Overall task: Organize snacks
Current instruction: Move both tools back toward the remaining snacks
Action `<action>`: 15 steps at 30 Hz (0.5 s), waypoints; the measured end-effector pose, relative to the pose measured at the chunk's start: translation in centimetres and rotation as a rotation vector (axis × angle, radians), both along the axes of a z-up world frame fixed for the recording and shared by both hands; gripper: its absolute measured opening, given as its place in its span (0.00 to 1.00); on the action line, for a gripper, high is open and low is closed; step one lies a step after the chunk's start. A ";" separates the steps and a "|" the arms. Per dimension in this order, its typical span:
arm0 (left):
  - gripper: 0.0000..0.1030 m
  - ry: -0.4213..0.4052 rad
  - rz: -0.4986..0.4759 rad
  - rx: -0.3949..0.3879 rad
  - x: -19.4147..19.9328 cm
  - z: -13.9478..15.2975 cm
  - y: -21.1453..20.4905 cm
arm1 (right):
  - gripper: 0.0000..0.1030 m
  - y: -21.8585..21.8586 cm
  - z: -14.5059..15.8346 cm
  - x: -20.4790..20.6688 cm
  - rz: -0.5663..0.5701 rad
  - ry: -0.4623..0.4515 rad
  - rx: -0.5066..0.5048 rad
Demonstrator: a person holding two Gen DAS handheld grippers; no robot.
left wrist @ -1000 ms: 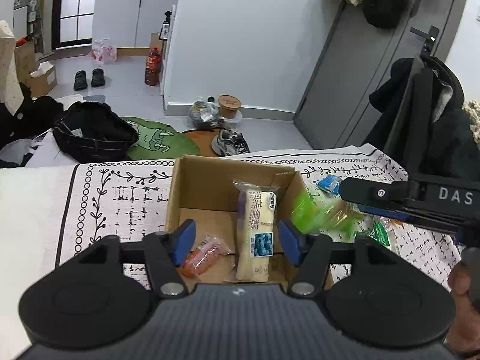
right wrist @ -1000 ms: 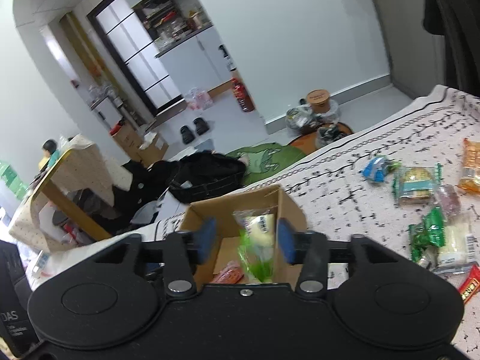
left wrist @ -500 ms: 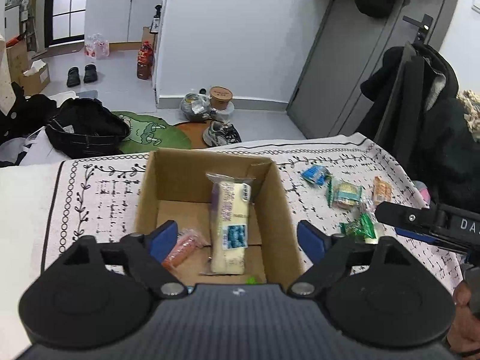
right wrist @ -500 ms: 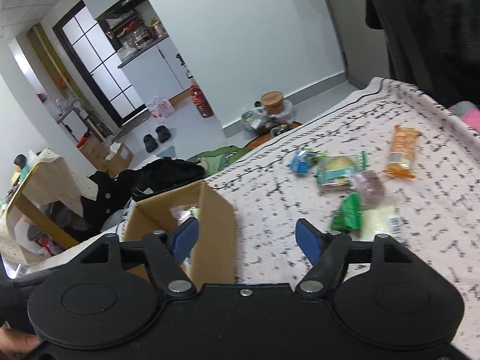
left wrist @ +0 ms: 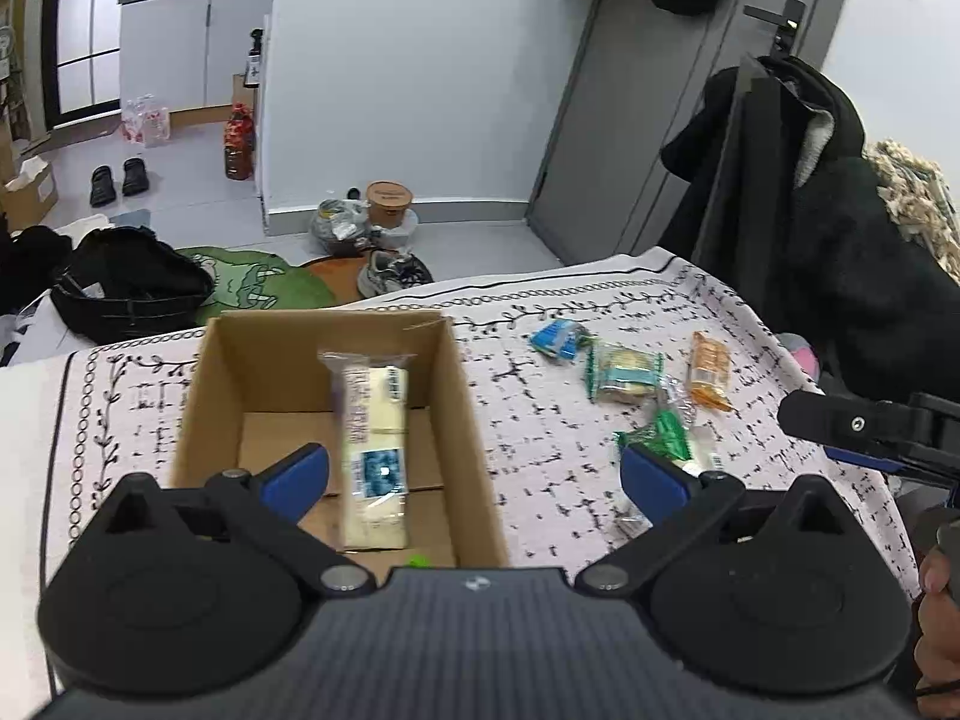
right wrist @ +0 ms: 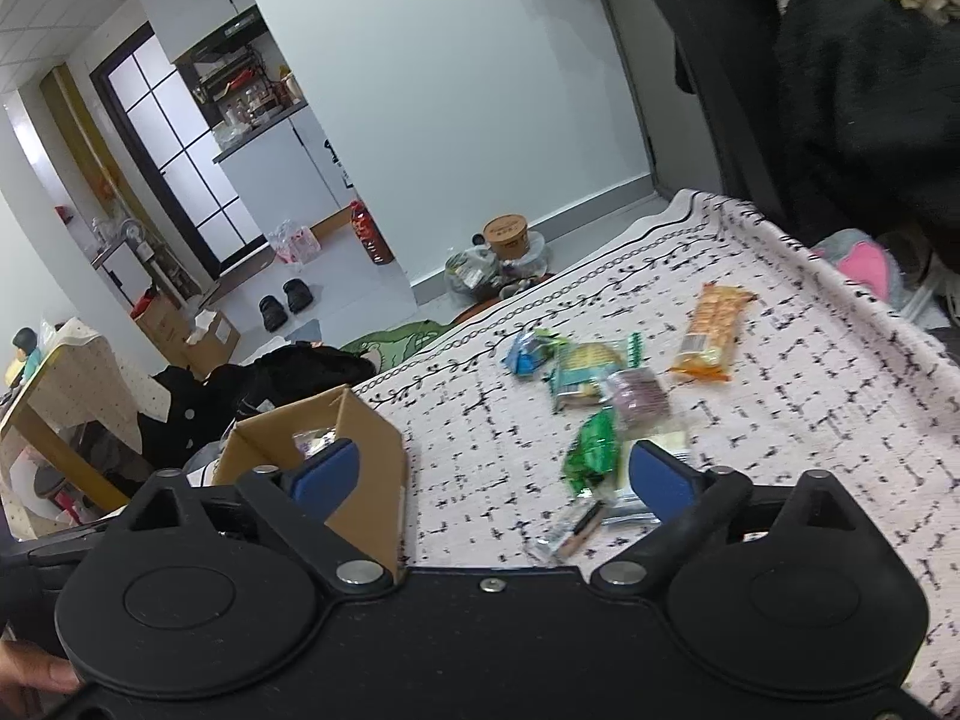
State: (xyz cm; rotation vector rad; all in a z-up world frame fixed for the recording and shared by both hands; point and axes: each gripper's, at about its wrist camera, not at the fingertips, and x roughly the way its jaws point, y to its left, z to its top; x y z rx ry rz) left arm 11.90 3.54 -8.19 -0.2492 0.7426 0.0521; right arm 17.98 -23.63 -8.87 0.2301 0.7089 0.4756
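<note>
An open cardboard box (left wrist: 336, 408) sits on the patterned tablecloth (left wrist: 540, 480), with a long cream snack packet (left wrist: 375, 450) leaning inside and a sliver of green wrapper (left wrist: 420, 561) at its near edge. My left gripper (left wrist: 474, 477) hovers over the box's near right corner, its jaws opening and nothing gripped. To the right lie loose snacks: a blue packet (right wrist: 528, 354), a biscuit packet (right wrist: 582, 381), an orange packet (right wrist: 711, 333) and a green packet (right wrist: 591, 450). My right gripper (right wrist: 492, 474) hangs between the box (right wrist: 366, 462) and these snacks, jaws opening, holding nothing.
A dark coat (left wrist: 840, 240) hangs over a chair past the table's right edge. Beyond the far edge the floor holds a black bag (left wrist: 132, 282), shoes and jars. The right gripper's arm (left wrist: 870, 426) reaches in from the right, a person's hand (left wrist: 936, 630) below it.
The right gripper let go of the green packet at the box and swung right toward the loose snacks. Both grippers' jaws spread wide. The left gripper shifted right.
</note>
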 end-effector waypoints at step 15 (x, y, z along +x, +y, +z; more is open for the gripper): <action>1.00 0.014 -0.093 -0.001 2.1 0.1 -4.1 | 1.00 -5.7 -1.1 -0.2 -0.084 0.022 -0.019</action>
